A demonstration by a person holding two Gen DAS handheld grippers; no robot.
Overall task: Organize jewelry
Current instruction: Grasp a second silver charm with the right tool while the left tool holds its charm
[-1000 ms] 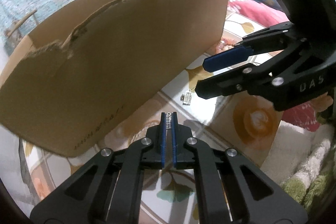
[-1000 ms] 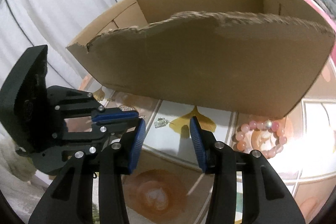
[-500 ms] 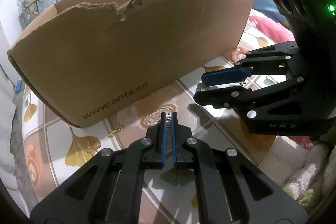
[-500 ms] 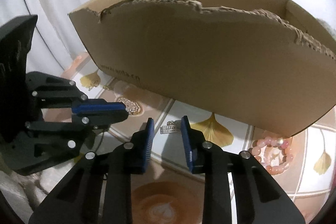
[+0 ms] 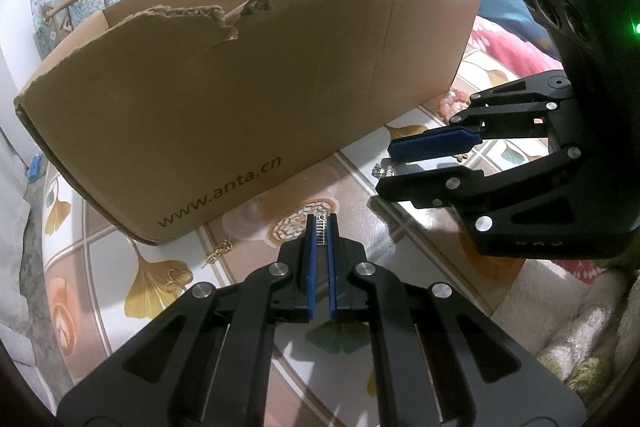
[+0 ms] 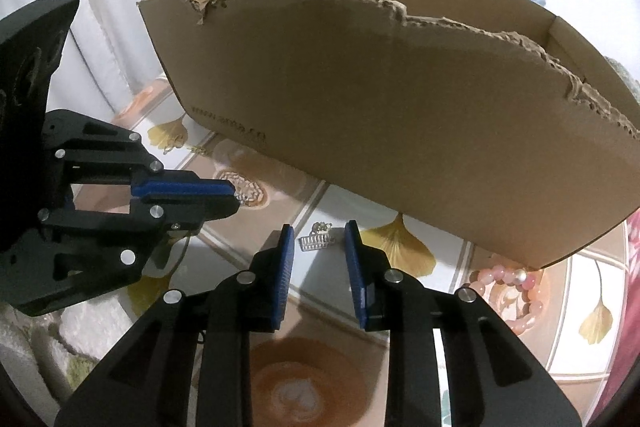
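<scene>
My left gripper (image 5: 321,223) is shut on a small silver comb-shaped earring (image 5: 321,227), held above the patterned tablecloth in front of the cardboard box (image 5: 248,99). My right gripper (image 6: 319,241) is open, its fingers on either side of a matching silver earring (image 6: 316,241) that lies on the cloth. That earring shows just under the right gripper's fingers in the left wrist view (image 5: 386,171). A pink bead bracelet (image 6: 516,287) lies to the right by the box corner. A gold chain piece (image 5: 218,251) lies by the box's near left corner.
The open torn-edged box (image 6: 400,107) stands just behind both grippers. The left gripper (image 6: 236,195) reaches in from the left in the right wrist view. A fluffy towel (image 5: 576,327) lies at the right. A patterned cloth (image 6: 520,339) covers the table.
The right gripper has moved in over the silver earring on the cloth, its jaws narrowed then reopened. The left gripper has swung left and back, still holding its earring.
</scene>
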